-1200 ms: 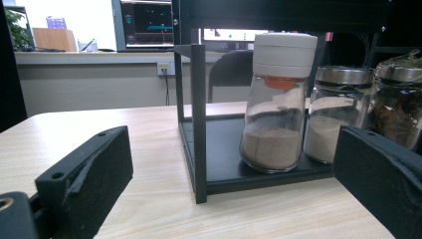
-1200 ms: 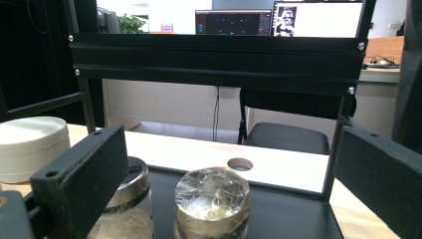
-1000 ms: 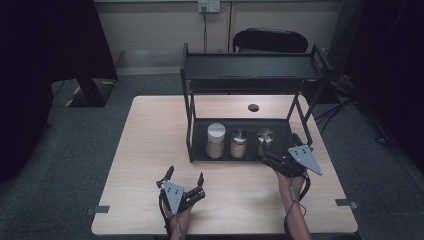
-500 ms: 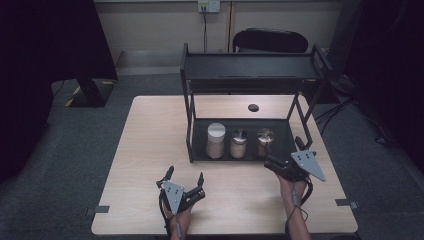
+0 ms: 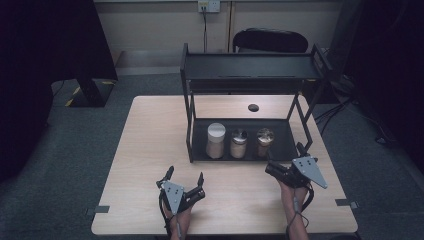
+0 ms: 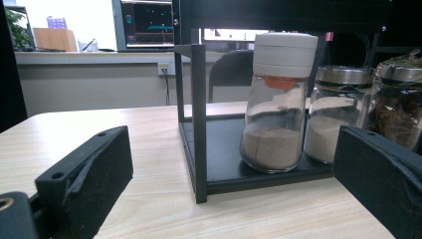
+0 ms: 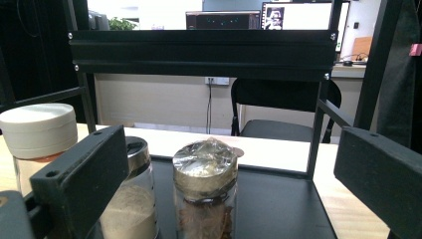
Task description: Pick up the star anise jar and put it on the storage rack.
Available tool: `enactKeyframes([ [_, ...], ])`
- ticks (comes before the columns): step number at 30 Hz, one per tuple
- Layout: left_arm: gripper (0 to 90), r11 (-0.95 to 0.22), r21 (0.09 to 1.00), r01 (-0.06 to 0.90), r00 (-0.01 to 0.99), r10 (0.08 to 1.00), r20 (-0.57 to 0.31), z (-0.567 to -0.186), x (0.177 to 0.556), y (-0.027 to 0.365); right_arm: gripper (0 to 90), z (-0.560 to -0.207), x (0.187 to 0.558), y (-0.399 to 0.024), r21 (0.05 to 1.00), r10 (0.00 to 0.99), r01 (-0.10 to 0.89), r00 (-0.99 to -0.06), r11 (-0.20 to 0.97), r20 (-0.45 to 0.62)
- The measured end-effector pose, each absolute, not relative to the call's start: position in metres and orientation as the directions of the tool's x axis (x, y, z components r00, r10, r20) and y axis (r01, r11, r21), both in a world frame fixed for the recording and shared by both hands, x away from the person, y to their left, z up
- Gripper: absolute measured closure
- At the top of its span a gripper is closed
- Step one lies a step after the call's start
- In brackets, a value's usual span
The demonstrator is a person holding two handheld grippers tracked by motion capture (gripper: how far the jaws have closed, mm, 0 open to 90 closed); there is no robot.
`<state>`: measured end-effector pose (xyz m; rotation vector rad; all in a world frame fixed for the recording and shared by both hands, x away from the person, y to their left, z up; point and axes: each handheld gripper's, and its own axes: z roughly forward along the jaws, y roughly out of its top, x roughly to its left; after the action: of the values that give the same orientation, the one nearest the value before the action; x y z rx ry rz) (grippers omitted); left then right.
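My right gripper [image 5: 284,169] just outside rack [image 5: 187,90] front, jaws spread, empty, lined on foil-capped jar [image 7: 205,194], rightmost of three on rack's bottom shelf. Judged: glass, rigid, slick, breakable, light. Grip body below cap. Left gripper [image 5: 184,181] spread, idle.

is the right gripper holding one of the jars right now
No, the right gripper is open in front of the rack, with the foil-topped jar untouched between its jaws.

Blk chair [image 5: 270,41] behind table [image 5: 150,150].
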<state>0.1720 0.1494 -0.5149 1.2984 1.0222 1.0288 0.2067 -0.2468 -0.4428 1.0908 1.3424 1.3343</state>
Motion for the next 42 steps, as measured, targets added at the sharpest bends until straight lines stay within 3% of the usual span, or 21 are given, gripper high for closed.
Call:
enactKeyframes([
  [42,2.1,0.01,1.0,-0.013,0.24,0.971,-0.007,-0.515,0.172,0.149,0.5,-0.463,0.174,-0.255,1.0,0.988,0.003,-0.152,0.016,-0.015],
])
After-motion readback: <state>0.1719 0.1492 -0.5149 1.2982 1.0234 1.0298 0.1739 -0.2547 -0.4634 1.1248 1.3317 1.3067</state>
